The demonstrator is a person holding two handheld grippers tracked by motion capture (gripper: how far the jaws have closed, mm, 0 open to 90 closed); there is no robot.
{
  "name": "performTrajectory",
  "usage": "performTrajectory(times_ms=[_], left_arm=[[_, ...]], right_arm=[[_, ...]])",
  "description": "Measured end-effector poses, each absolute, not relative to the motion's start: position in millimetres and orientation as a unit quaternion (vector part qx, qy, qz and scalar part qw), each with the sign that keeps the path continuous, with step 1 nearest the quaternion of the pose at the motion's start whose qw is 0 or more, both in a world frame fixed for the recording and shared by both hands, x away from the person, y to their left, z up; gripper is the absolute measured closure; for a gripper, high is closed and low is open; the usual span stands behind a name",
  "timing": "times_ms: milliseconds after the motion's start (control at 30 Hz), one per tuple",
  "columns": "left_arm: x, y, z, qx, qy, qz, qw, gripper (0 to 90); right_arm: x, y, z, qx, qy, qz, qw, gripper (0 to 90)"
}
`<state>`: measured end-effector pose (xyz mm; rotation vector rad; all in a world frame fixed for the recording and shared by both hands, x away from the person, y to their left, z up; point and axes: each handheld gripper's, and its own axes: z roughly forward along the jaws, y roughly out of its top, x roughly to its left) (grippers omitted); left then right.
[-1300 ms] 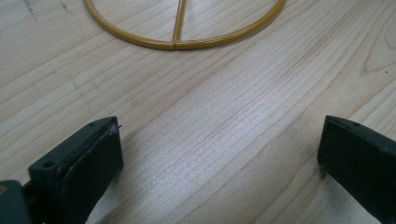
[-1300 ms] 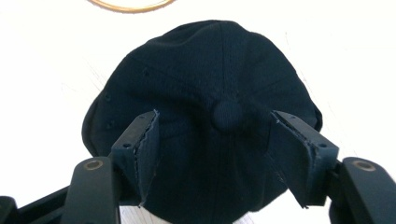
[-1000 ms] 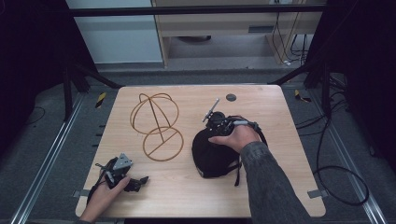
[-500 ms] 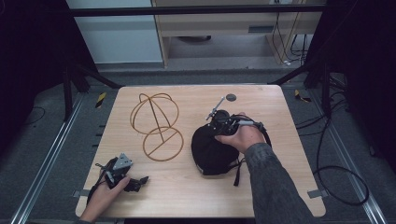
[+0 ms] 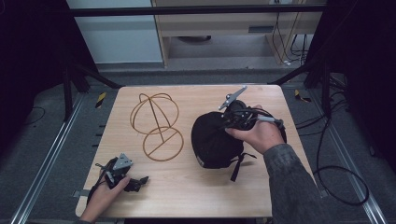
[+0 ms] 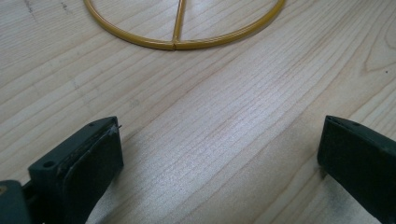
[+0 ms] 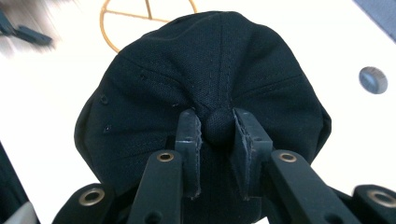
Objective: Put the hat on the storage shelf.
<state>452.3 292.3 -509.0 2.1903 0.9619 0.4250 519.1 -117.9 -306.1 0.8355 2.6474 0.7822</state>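
Black pads of right gripper (image 7: pixel 217 128) pinch cap (image 7: pixel 205 88) at crown button, fabric bunched between them; jaws have just closed on it. Cap (image 5: pixel 215 140) sits right of centre on table (image 5: pixel 187 186), strap trailing, just beside wire stand (image 5: pixel 156 123). Left gripper (image 6: pixel 219 149) gapes wide, empty, low over bare wood near stand's base ring (image 6: pixel 182 39). Advice: keep pinch firm, lift straight so strap clears table, carry over stand's dome, lower centred, release only once seated.

On the table (image 5: pixel 187 186), the wire stand (image 5: pixel 156 125) stands left of the cap (image 5: pixel 212 140).
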Motion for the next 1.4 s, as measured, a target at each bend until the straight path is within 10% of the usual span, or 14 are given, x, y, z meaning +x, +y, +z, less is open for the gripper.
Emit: performTrajectory(times_ms=[1400], left_arm=[[452,293,-509,0.845,0.371,0.164,0.348,0.0]], right_arm=[[488,-107,-198,0.265,0.861,0.378,0.213,73.8]])
